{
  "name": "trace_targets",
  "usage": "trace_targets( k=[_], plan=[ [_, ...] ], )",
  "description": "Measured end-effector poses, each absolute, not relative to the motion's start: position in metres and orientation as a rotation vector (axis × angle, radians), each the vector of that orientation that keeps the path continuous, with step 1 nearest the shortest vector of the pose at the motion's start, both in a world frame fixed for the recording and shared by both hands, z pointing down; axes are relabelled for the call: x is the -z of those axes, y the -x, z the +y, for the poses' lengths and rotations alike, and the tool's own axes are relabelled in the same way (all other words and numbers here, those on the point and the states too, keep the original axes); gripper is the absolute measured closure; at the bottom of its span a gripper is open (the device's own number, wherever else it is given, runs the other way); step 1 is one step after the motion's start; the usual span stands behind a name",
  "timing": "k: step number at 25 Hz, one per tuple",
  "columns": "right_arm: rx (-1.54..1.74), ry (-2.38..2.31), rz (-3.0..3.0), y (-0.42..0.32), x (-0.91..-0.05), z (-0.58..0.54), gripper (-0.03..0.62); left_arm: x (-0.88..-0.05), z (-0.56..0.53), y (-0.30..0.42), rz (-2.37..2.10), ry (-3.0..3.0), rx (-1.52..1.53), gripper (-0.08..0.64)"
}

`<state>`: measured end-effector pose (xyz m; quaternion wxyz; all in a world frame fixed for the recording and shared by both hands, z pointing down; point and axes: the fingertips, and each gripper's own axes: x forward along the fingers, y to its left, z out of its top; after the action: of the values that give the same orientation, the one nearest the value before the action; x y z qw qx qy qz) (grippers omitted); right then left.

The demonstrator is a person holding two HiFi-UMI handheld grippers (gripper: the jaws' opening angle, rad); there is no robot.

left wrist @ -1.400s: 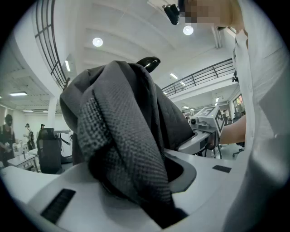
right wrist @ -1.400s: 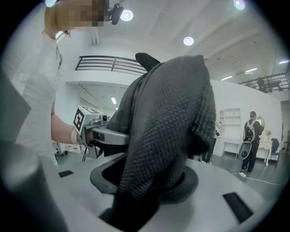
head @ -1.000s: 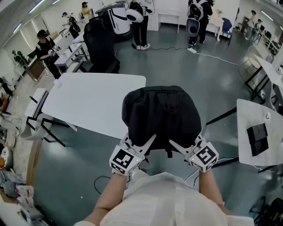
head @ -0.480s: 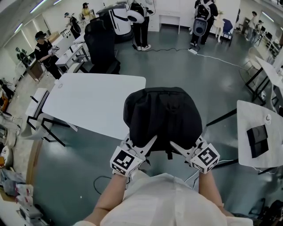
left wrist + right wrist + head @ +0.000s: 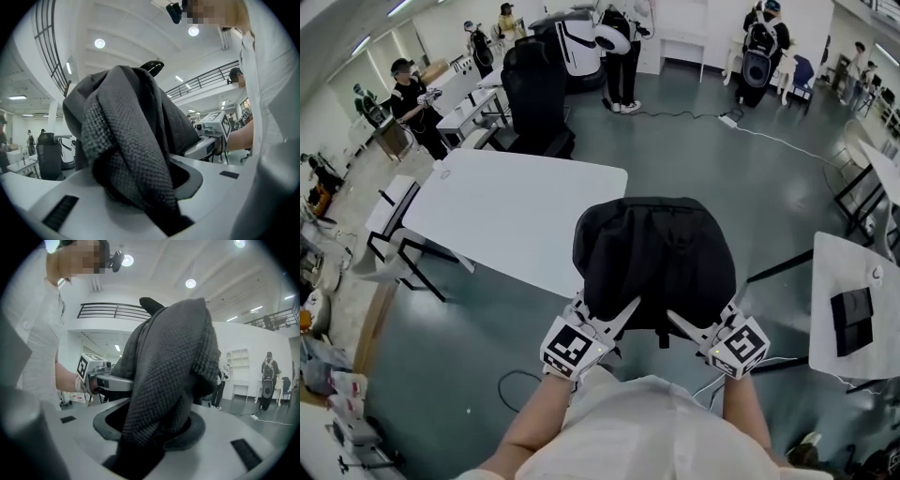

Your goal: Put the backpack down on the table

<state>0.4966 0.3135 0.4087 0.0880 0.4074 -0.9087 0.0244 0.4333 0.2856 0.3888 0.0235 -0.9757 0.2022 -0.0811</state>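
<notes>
The black backpack (image 5: 654,258) hangs in front of me, held up from below by both grippers. In the head view it overlaps the near right corner of the white table (image 5: 502,211). My left gripper (image 5: 617,313) is shut on a fold of the backpack's grey woven fabric (image 5: 126,140), which fills the space between its jaws. My right gripper (image 5: 683,324) is shut on another fold of the same fabric (image 5: 168,376). The two grippers sit side by side under the bag's lower edge. Each gripper shows in the other's view, with its marker cube (image 5: 87,365).
A second white table (image 5: 853,281) with a flat black object (image 5: 851,314) stands at the right. Black chairs and equipment (image 5: 534,89) and several people are beyond the table. A cable (image 5: 511,389) lies on the grey floor near my feet.
The head view has shifted, so the table and backpack sit slightly lower and further right in the picture. Both grippers keep their hold on the backpack.
</notes>
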Motion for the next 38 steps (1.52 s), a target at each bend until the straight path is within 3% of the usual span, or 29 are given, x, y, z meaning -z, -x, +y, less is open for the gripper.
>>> trace_targets(
  k=[19, 38],
  plan=[
    [-0.076, -0.871, -2.831, -0.382, -0.416, 0.267, 0.387, -0.398, 0.254, -0.313, 1.002, 2.964, 0.278, 0.453],
    [-0.050, -0.406, -2.951, -0.100, -0.412, 0.161, 0.387, -0.392, 0.169, -0.032, 1.467, 2.778, 0.249, 0.454]
  ],
)
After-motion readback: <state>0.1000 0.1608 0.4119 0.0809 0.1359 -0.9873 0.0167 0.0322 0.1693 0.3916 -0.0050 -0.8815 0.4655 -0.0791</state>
